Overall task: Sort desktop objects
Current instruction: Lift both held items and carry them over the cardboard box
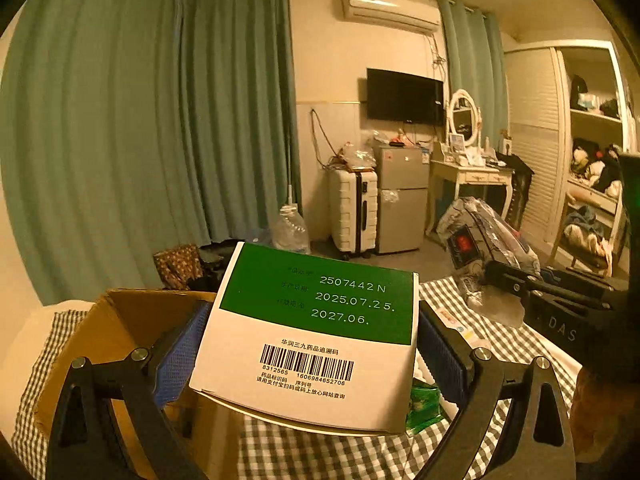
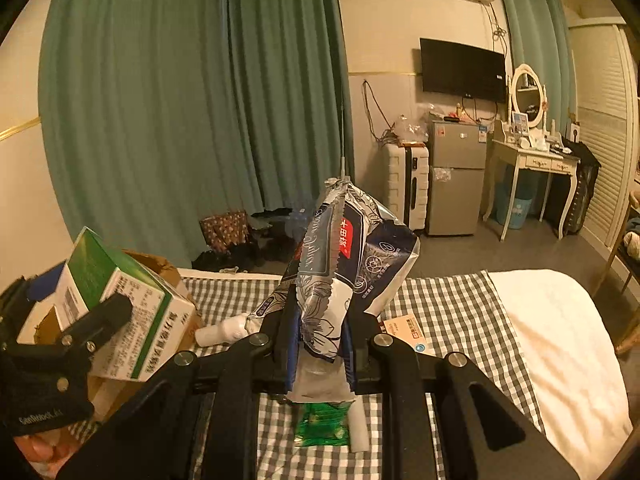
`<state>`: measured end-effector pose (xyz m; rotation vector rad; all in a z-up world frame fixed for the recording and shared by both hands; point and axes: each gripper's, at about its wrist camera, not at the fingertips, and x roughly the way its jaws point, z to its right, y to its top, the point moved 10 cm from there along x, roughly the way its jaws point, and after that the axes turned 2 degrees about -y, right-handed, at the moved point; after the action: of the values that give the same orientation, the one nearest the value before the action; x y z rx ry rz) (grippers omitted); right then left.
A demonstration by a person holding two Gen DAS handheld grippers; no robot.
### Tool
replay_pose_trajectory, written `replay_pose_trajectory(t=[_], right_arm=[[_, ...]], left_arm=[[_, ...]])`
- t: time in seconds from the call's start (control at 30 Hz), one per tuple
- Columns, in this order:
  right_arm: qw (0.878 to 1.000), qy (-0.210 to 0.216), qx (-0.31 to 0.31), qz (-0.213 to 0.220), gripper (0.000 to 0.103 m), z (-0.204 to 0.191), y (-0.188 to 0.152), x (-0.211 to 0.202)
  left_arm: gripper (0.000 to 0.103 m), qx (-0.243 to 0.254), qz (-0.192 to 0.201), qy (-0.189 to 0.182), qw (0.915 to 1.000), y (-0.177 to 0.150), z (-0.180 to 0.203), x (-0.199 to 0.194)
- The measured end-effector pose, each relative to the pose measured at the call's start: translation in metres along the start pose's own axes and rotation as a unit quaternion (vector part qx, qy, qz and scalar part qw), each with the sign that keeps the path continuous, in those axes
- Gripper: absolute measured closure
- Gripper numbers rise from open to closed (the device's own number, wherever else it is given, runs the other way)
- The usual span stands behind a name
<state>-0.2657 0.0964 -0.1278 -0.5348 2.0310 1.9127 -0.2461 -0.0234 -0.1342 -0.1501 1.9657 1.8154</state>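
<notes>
My left gripper [image 1: 316, 336] is shut on a green and white medicine box [image 1: 312, 360], its blue pads [image 1: 180, 352] pressing on both sides. The box hangs above the near edge of an open cardboard box [image 1: 120, 320]. In the right wrist view my right gripper [image 2: 324, 328] is shut on the lower end of a dark blue and silver foil bag [image 2: 352, 248], which stands up above the checked cloth [image 2: 452, 304]. From there the medicine box [image 2: 120, 300] and left gripper [image 2: 80, 332] show at the left. The bag [image 1: 480, 232] also shows at the right of the left wrist view.
On the checked cloth lie a green sachet [image 2: 324, 424], a white tube [image 2: 358, 428], a small white bottle [image 2: 224, 330] and a flat orange and white packet [image 2: 404, 328]. A white bed cover [image 2: 560, 352] lies to the right. Beyond are green curtains, a suitcase and a fridge.
</notes>
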Motion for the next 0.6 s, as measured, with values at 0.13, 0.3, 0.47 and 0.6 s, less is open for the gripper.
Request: replay_pose_trajectory(t=[0.13,0.3,0.47,0.6], right_arm=[[1.000,-0.003,-0.001,0.009,0.085,-0.012,0.005,-0.006],[1.000,-0.002,-0.006,0.025,0.085,-0.026,0.016,-0.012],[0.999,0.000,-0.020,0.038,0.085,-0.049,0.029,-0.017],[0.998,0.017,-0.029,0.048,0.085,-0.074,0.037,-0.020]], left_arm=[[0.004,-0.022,0.010,0.017,0.9996,0.011,-0.024,-0.009],[0.004,-0.024,0.020,0.045,0.9985,0.023,-0.045,-0.016],[0.004,-0.032,0.023,0.067,0.9970,0.028,-0.070,-0.026],[0.004,-0.053,0.026,0.085,0.9946,0.024,-0.101,-0.042]])
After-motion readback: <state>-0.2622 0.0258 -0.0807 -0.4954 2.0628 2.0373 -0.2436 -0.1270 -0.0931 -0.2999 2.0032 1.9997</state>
